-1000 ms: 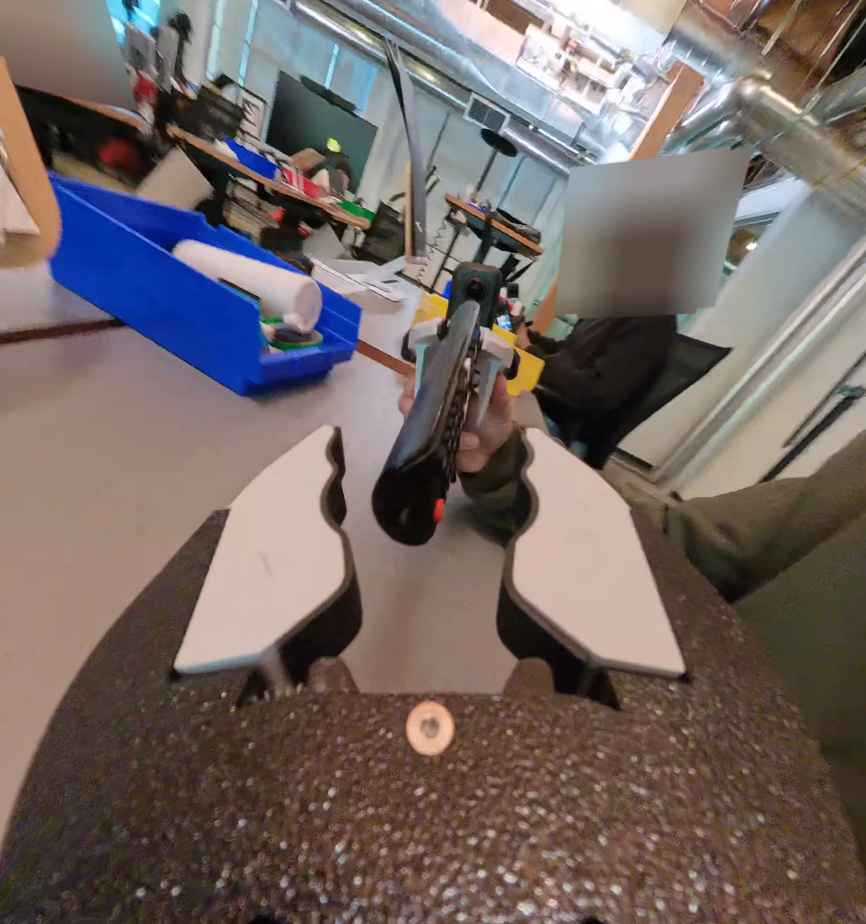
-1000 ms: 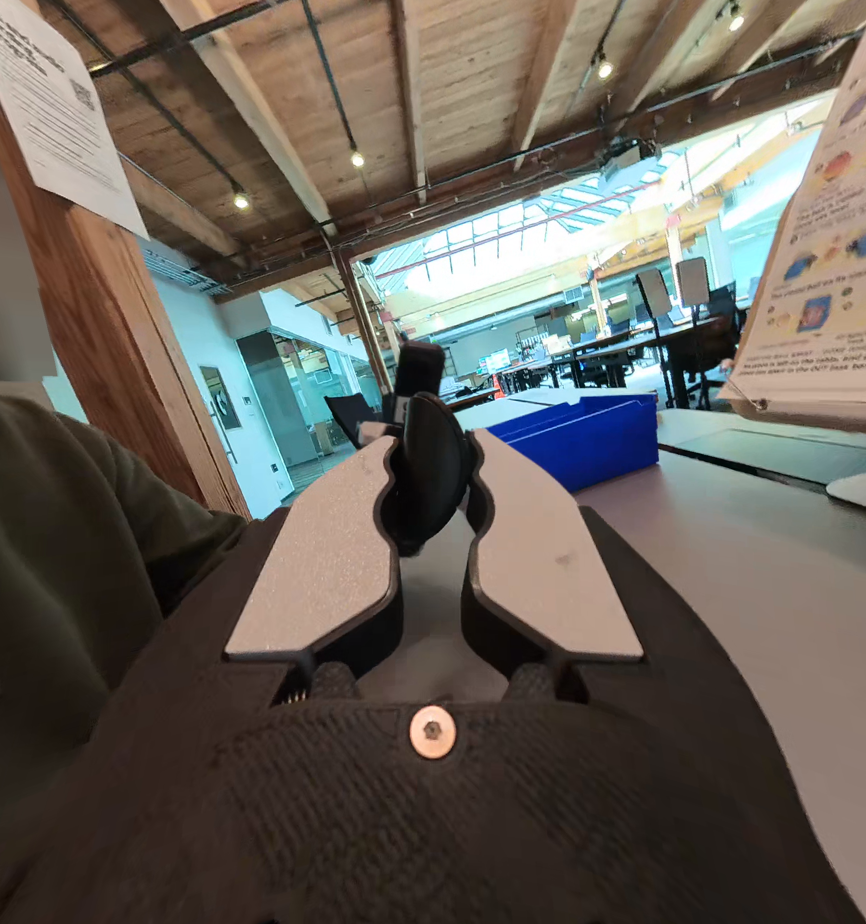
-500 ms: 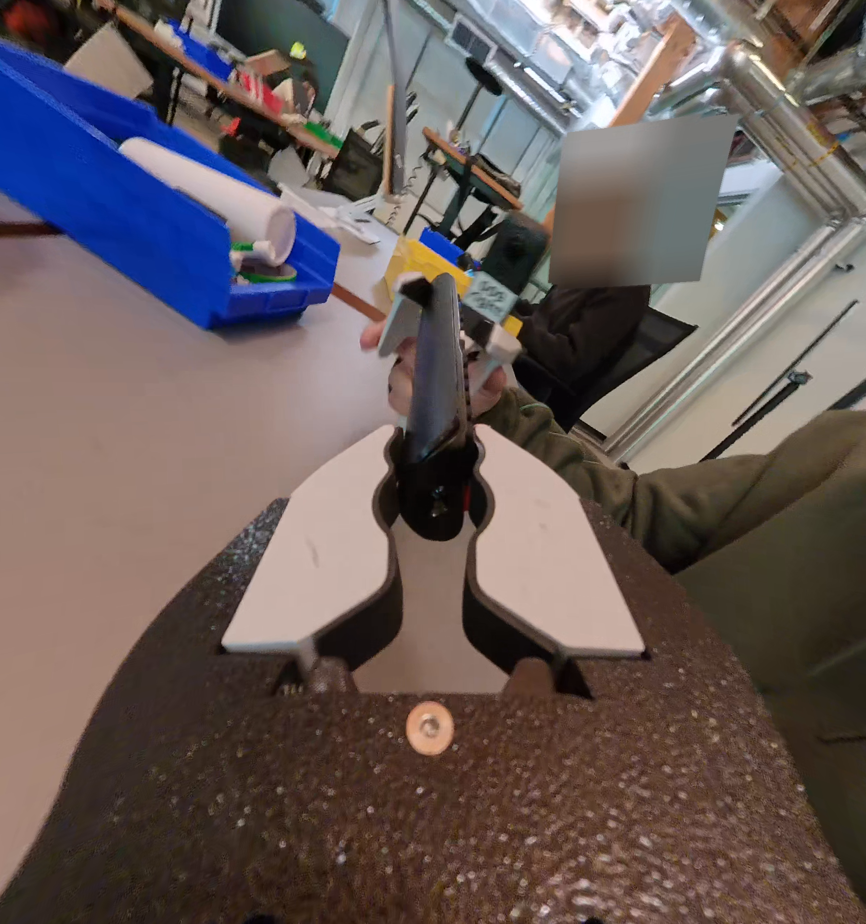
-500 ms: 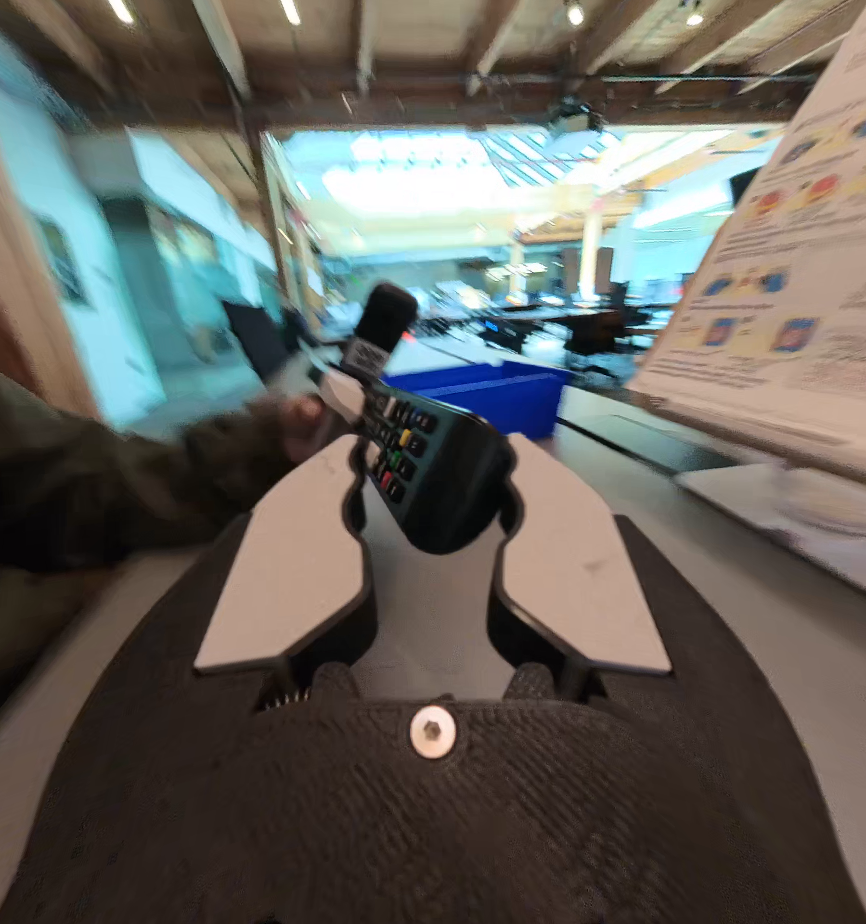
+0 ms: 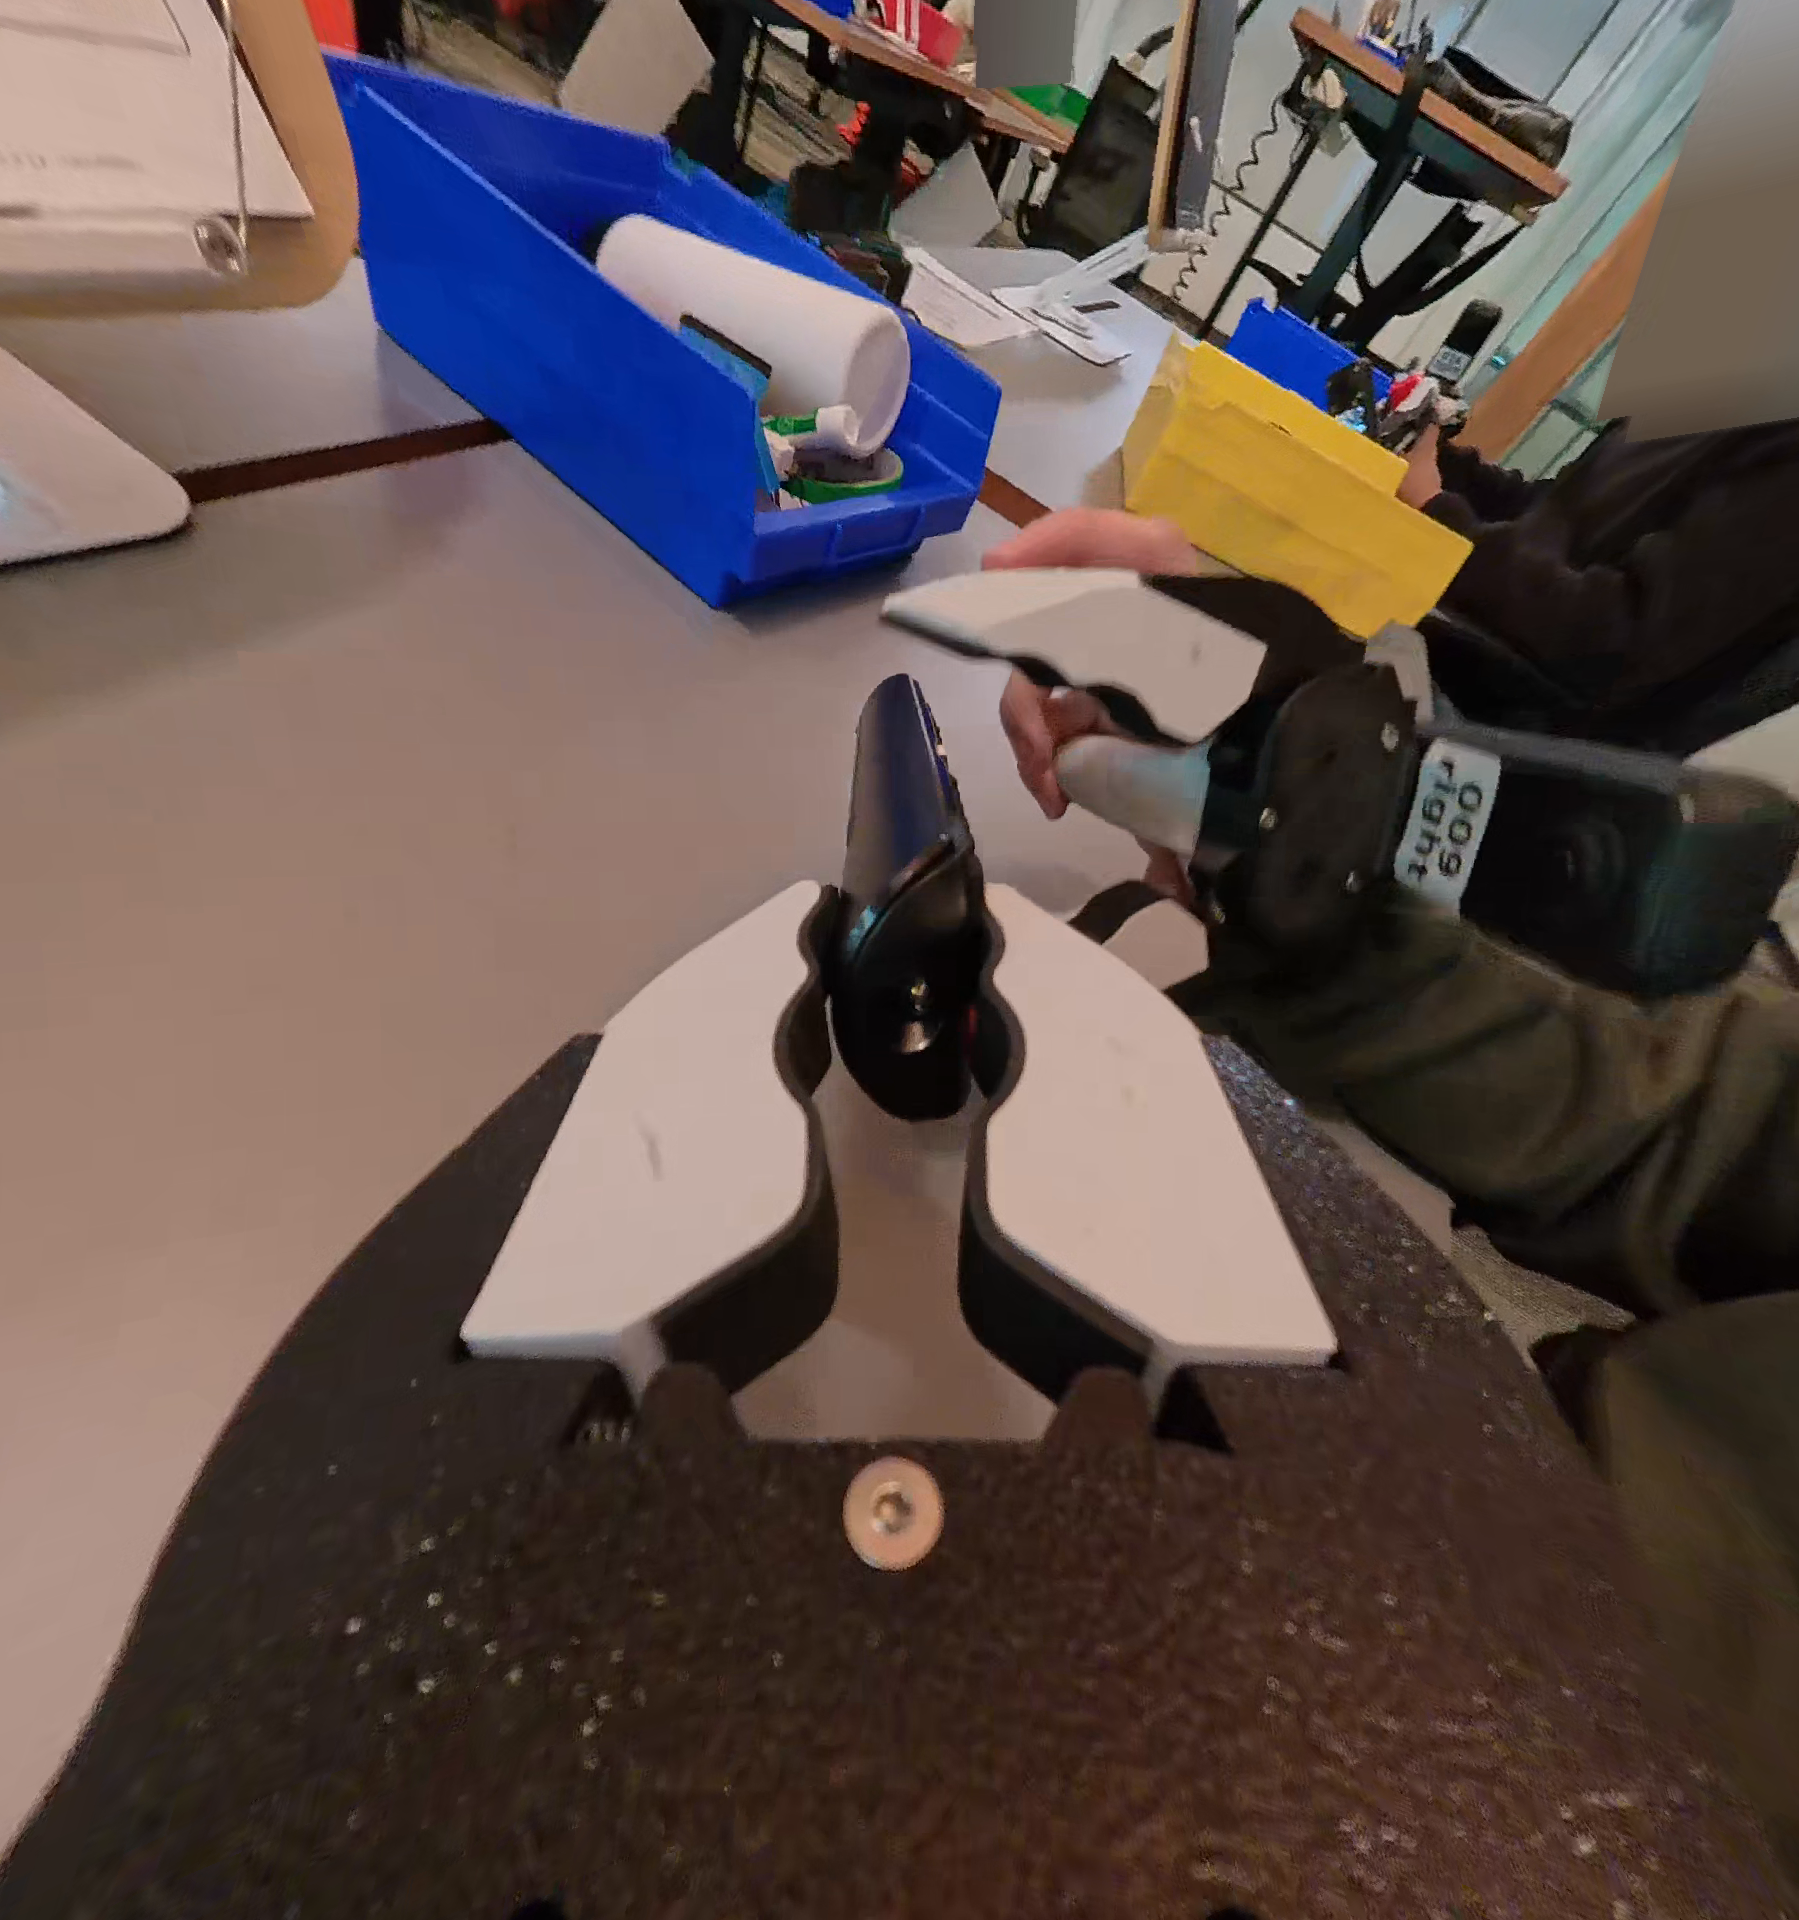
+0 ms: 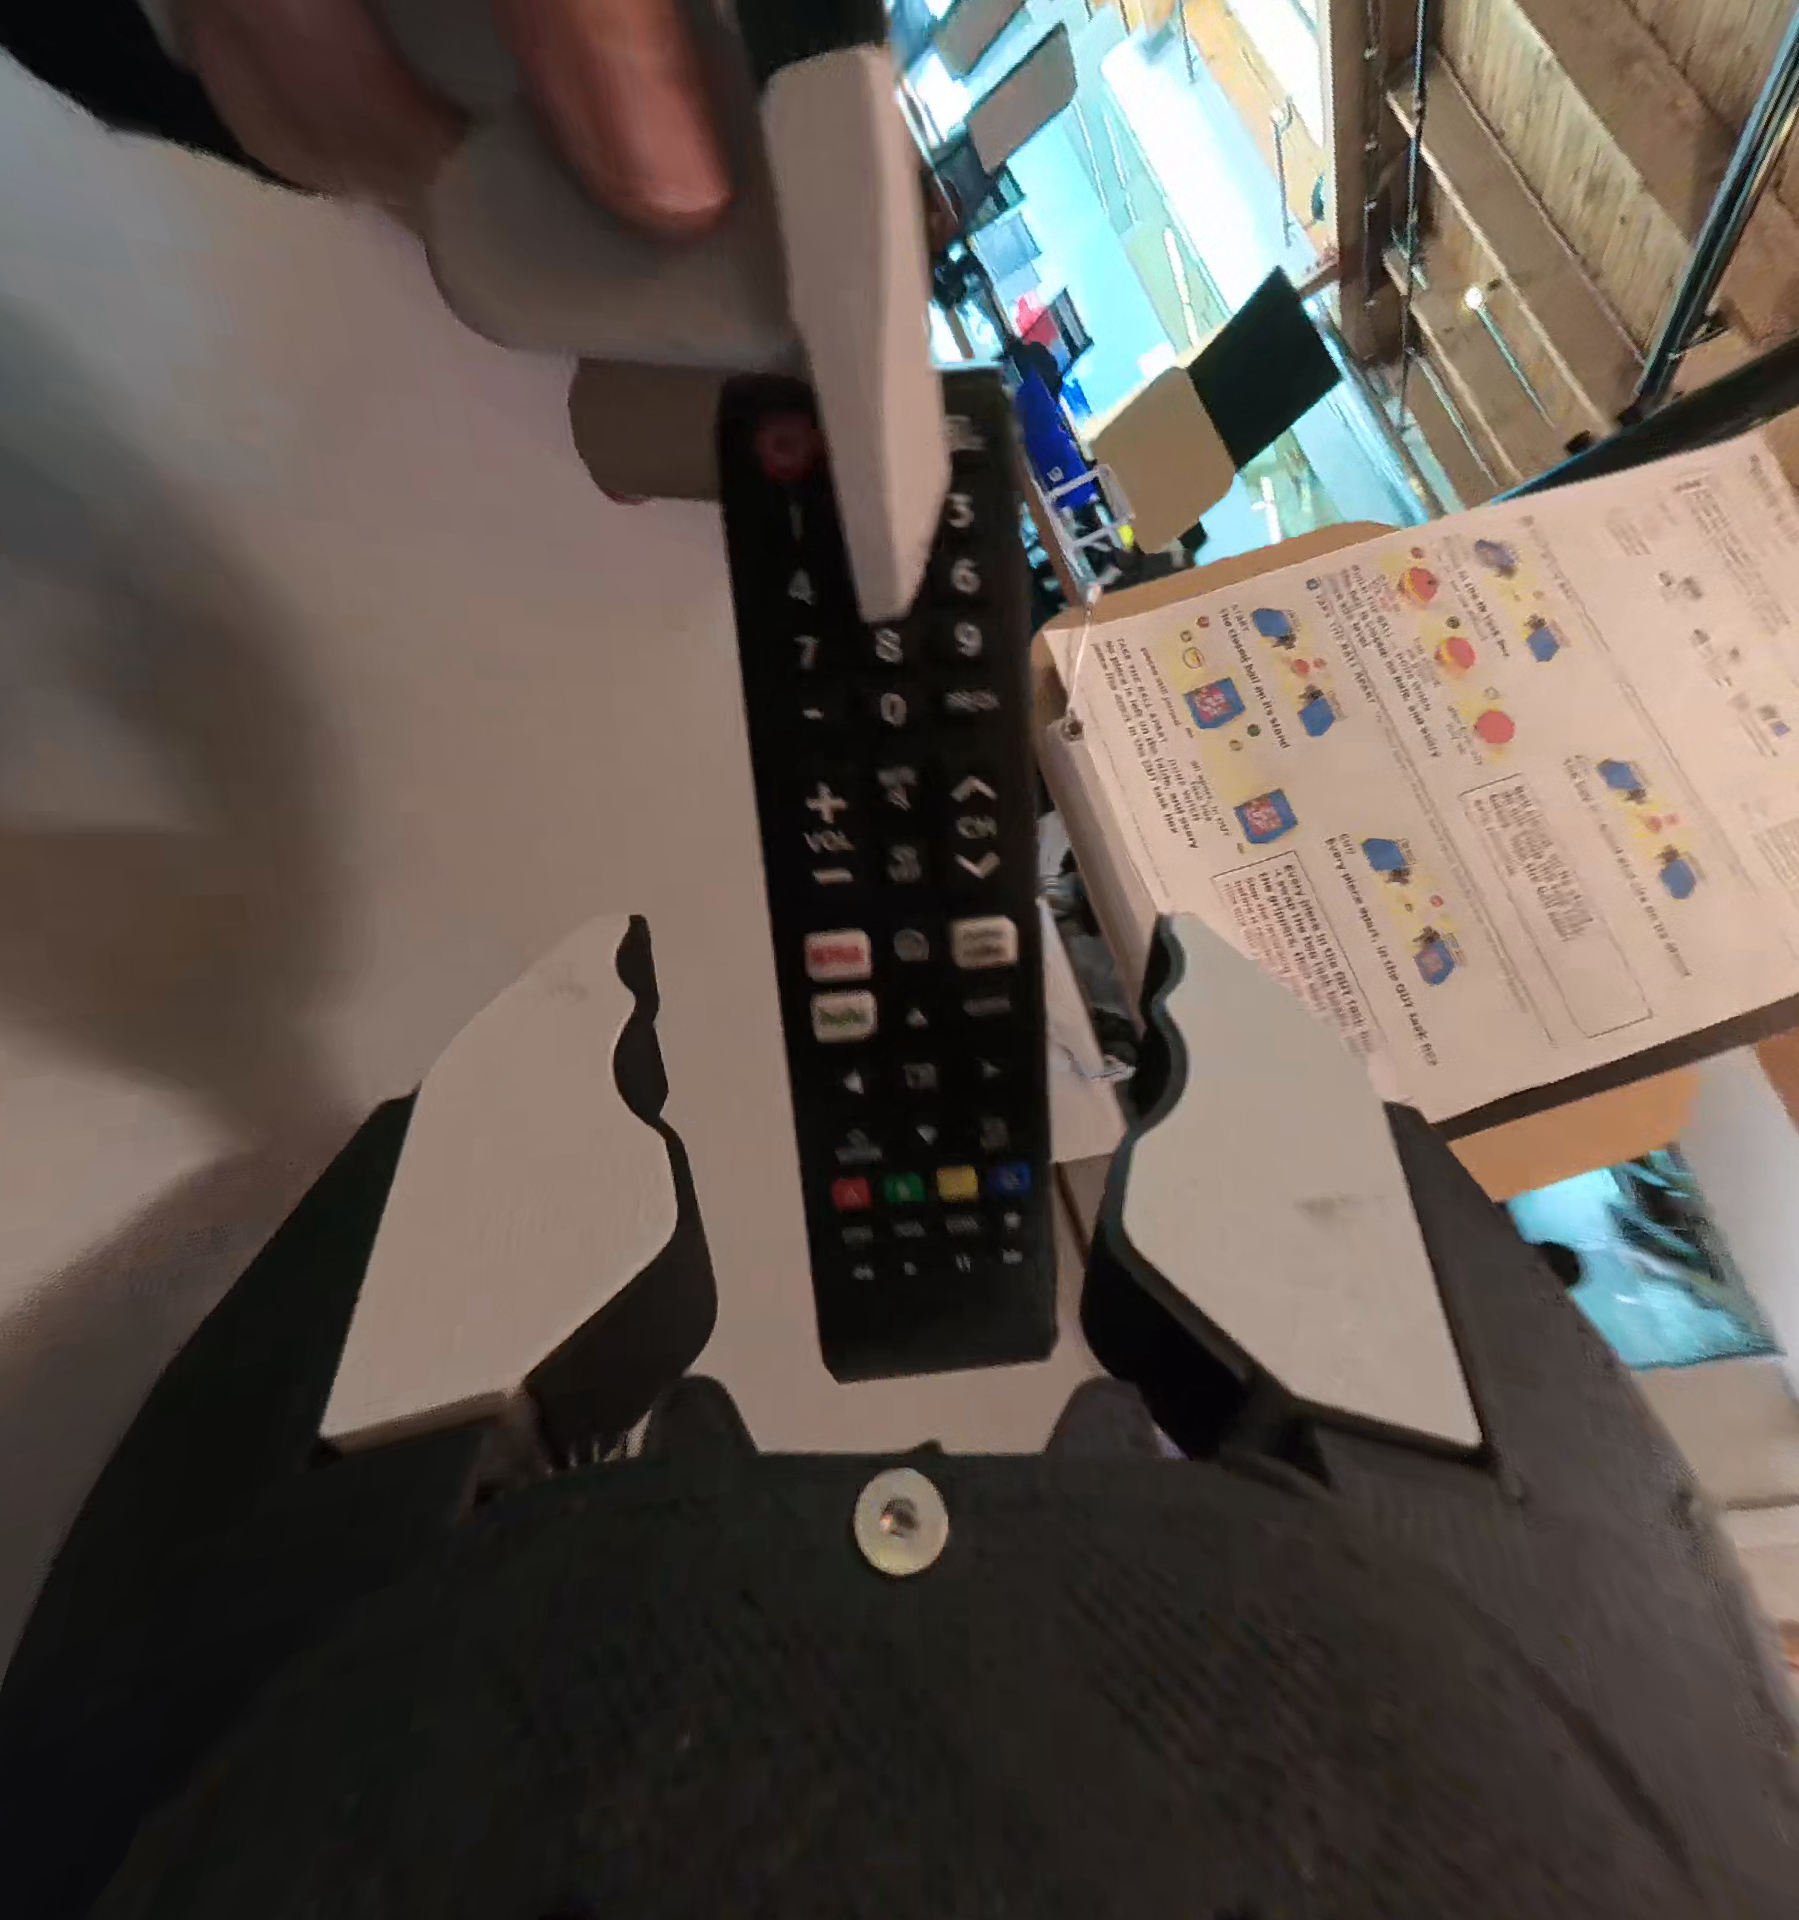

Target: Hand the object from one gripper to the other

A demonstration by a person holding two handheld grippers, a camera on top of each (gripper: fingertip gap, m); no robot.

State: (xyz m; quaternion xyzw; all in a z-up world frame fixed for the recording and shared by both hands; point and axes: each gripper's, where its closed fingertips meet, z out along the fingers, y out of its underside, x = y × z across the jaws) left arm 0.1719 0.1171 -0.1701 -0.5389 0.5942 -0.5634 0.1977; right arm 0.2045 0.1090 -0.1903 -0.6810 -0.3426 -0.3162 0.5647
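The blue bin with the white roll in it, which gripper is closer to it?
Probably the right gripper: it hangs open just in front of the blue bin. The left gripper, shut on the remote, sits farther back.

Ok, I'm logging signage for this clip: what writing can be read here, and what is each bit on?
I don't quote writing; here is where it stands.
Remote control, clamped in the left gripper: legible button markings.
Right gripper, open: a legible white label on its body.
Illustrated sheet on a board: printed text, mostly blurred.
Paper at the top left: too blurred.
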